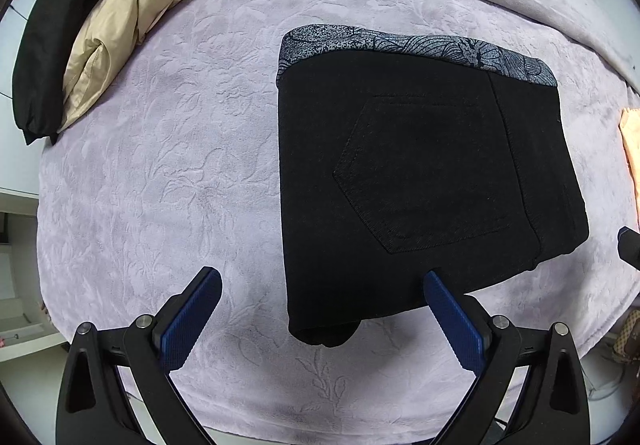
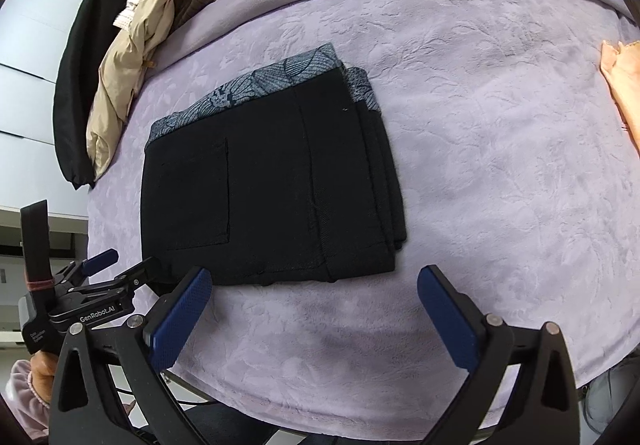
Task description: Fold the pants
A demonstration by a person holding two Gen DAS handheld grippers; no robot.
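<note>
To the far left of both grippers, a beige jacket (image 1: 120, 21) lay heaped on the lilac blanket (image 1: 168, 149). The left gripper (image 1: 322, 281) hung with jaws apart, empty. The folded black pants (image 2: 272, 189) lay just ahead. The right gripper (image 2: 314, 281) was also spread wide, holding nothing.

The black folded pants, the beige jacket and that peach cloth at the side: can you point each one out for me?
black folded pants (image 2: 276, 189): right wrist view, top layer.
beige jacket (image 1: 120, 25): left wrist view, its crumpled body.
peach cloth (image 2: 624, 85): right wrist view, visible edge.
</note>
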